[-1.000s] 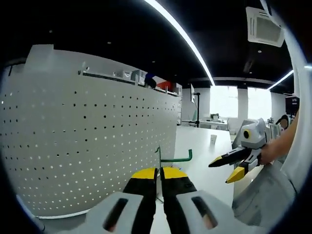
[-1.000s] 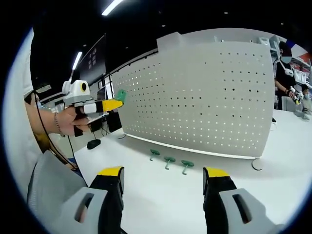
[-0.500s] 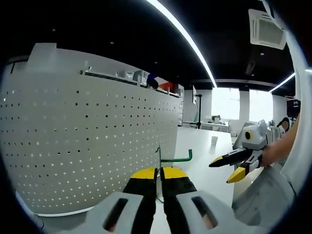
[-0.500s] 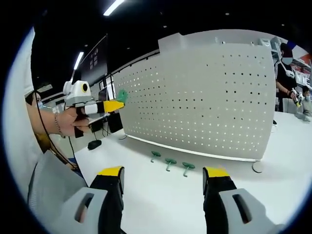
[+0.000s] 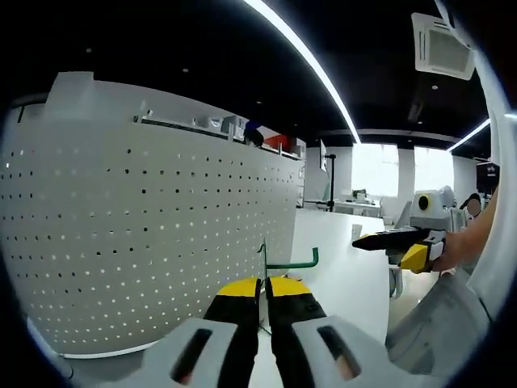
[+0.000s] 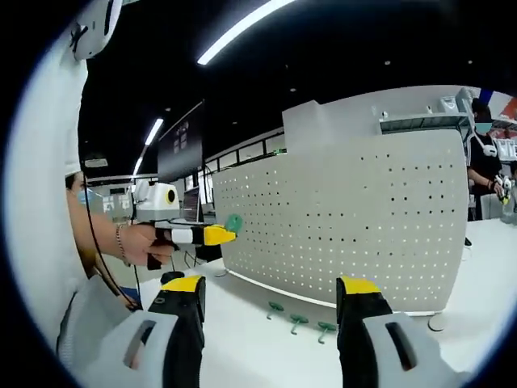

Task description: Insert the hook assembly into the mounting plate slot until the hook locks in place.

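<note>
Protruding beyond left gripper (image 5: 262,284): hook (image 5: 289,262)

The right hand-held gripper (image 6: 271,303) is holding its jaws wide apart over the white bench (image 6: 242,356), with nothing between them. At left, a hand (image 6: 145,242) is holding the left hand-held gripper (image 6: 222,235), which is gripping a green hook (image 6: 233,223) just beside the pegboard (image 6: 355,218). Three more hooks (image 6: 300,321) are lying on the bench at the pegboard's foot.

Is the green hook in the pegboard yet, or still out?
Out. The left tongs are shut on the green hook, which sits in the air short of the pegboard, not seated in any hole.
</note>
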